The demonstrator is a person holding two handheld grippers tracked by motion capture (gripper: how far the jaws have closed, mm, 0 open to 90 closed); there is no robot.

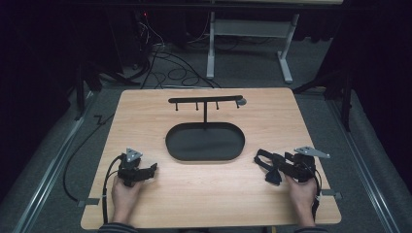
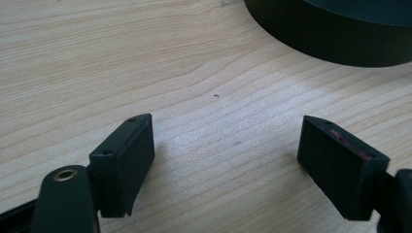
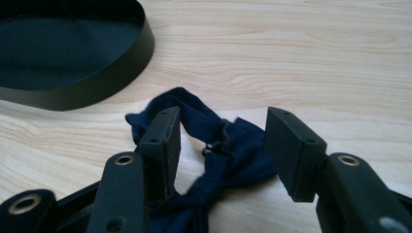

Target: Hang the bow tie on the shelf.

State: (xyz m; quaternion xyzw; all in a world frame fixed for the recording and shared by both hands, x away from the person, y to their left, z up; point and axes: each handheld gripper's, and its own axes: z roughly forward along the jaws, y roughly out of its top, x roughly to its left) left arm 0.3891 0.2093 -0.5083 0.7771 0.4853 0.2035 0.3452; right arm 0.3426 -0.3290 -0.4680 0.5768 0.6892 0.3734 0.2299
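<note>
A dark blue cloth piece (image 3: pixel 194 109), knotted like a bow tie, lies on the wooden table (image 1: pixel 218 194) right of the black oval tray (image 1: pixel 205 154). My right gripper (image 3: pixel 224 131) stands open around it, with the cloth between the jaws. One fold lies against the left pad and the right pad is clear of it. In the high view the cloth (image 1: pixel 265 162) shows at the tips of my right gripper (image 1: pixel 278 167). My left gripper (image 1: pixel 151 170) rests at the front left. Its jaws are open over bare wood in the left gripper view (image 2: pixel 226 131).
A black T-shaped rack with small hooks (image 1: pixel 206 99) rises from the tray's far edge. The tray's wall (image 2: pixel 340 34) sits ahead and to the right of the left jaws, and its rim (image 3: pixel 116 63) is up left of the right jaws. Cables and a table frame lie beyond the table.
</note>
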